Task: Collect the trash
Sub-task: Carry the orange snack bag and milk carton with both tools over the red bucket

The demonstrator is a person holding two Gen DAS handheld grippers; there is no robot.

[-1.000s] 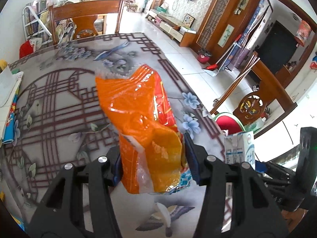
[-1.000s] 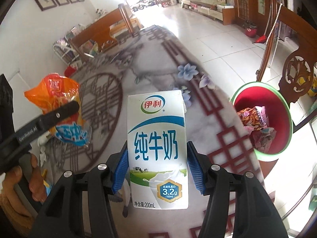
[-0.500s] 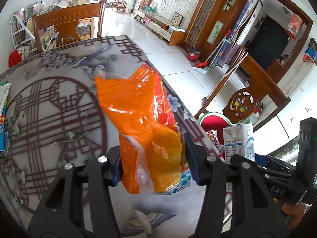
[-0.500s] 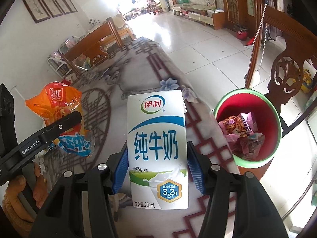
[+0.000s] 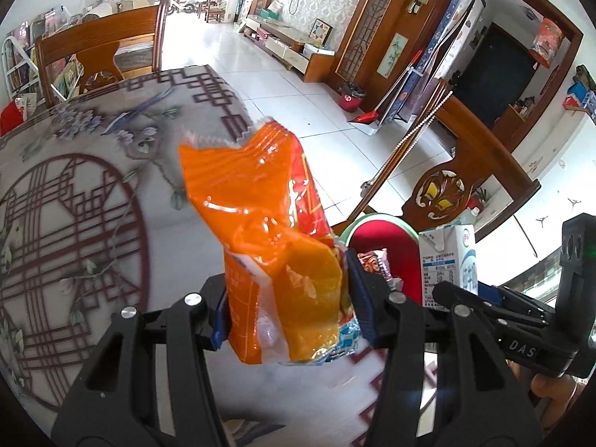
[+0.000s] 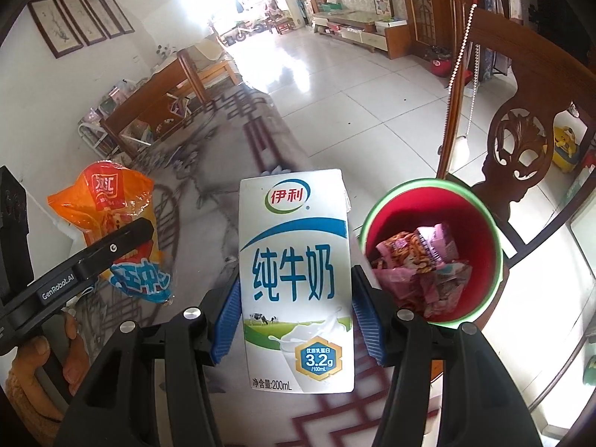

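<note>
While both handheld grippers hang above a table [image 5: 93, 193] covered in a grey cloth printed with dark red lattice lines and pale blue flowers, each one carries a piece of trash. The left gripper [image 5: 288, 298] has its blue-padded jaws partly closed against the lower half of a crinkled orange snack bag [image 5: 268, 231], which stands up out of the grip with its torn top edge pointing away from the camera. In the right wrist view the same orange snack bag [image 6: 111, 216] appears at the left, pinched in the black fingers of that tool, with part of a person's hand [image 6: 56, 350] wrapped around the handle below. The right gripper [image 6: 296, 305] has its jaws partly closed on the sides of a white milk carton [image 6: 296, 279], held upright, its front printed with blue Chinese characters and a green logo. The milk carton [image 5: 449, 260] also shows at the right of the left wrist view. Just beyond the table edge, to the right of the carton, stands a round trash bin [image 6: 495, 246] with a green rim and red inside, holding crumpled pink and red wrappers [image 6: 421, 257]. The bin's red wall [image 5: 387, 238] is partly hidden behind the orange bag in the left view. A carved wooden chair [image 6: 521, 141] stands behind the bin on a white tiled floor
</note>
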